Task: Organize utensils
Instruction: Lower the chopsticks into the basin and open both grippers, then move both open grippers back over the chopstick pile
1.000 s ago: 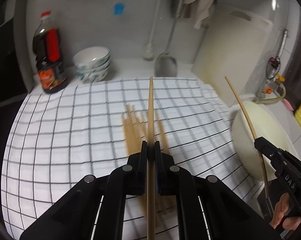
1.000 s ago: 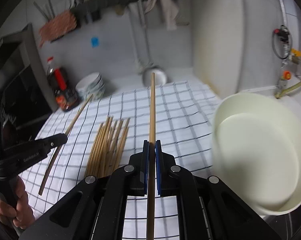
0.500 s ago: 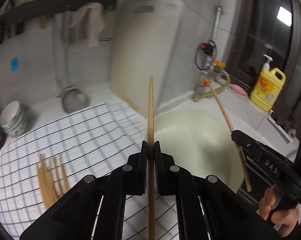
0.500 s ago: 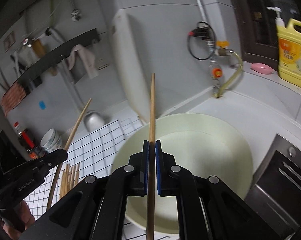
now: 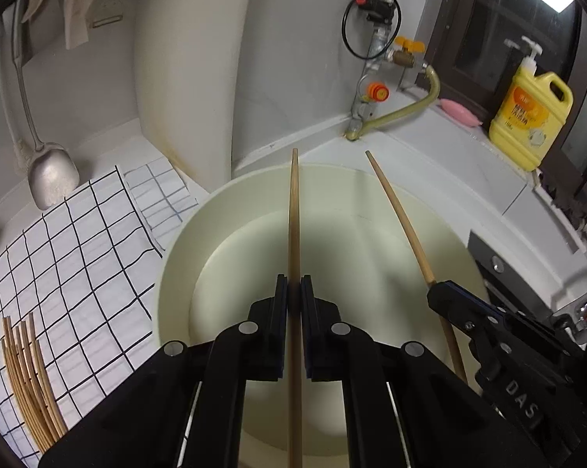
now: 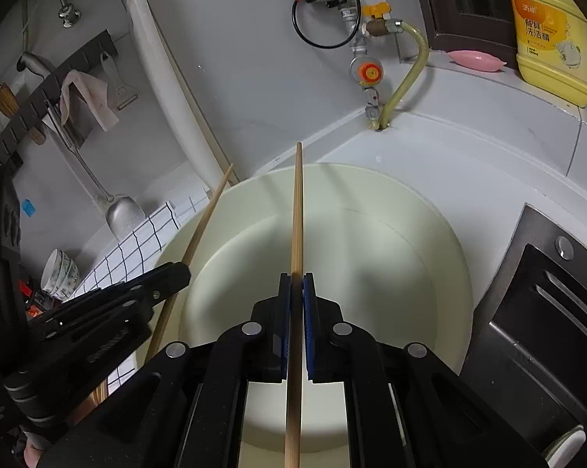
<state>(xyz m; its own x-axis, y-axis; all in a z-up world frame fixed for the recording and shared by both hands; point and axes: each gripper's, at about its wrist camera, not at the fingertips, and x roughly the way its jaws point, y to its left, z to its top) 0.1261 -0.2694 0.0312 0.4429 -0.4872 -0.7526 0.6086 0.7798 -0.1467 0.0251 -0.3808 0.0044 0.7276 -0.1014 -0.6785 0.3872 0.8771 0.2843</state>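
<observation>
Your left claw (image 5: 292, 300) is clamped on a single chopstick (image 5: 294, 210), which runs straight out between the blue pads and ends above the far rim of the cream basin (image 5: 176, 257). Your right claw (image 6: 296, 292) grips a second chopstick (image 6: 298, 210) the same way, its tip also above the basin's far rim. In the left view the right claw (image 5: 434, 292) shows at the lower right with the letters "DAS" on its black body; in the right view the left claw (image 6: 184, 273) comes in from the lower left, and the small writing on its side is too blurred to read. Both sticks are held over the basin, apart from each other. Left of the basin a checked cloth (image 5: 59, 257) covers the bench, and the remaining chopsticks (image 5: 28, 370) lie on it in a loose bundle. Beyond the cloth a metal spatula (image 5: 52, 179) hangs against the wall beside a white cutting board (image 5: 192, 70). On the ledge to the right stands a yellow detergent bottle (image 6: 547, 27) with a Chinese label, and a pink soap (image 6: 474, 59) lies just beside it.
</observation>
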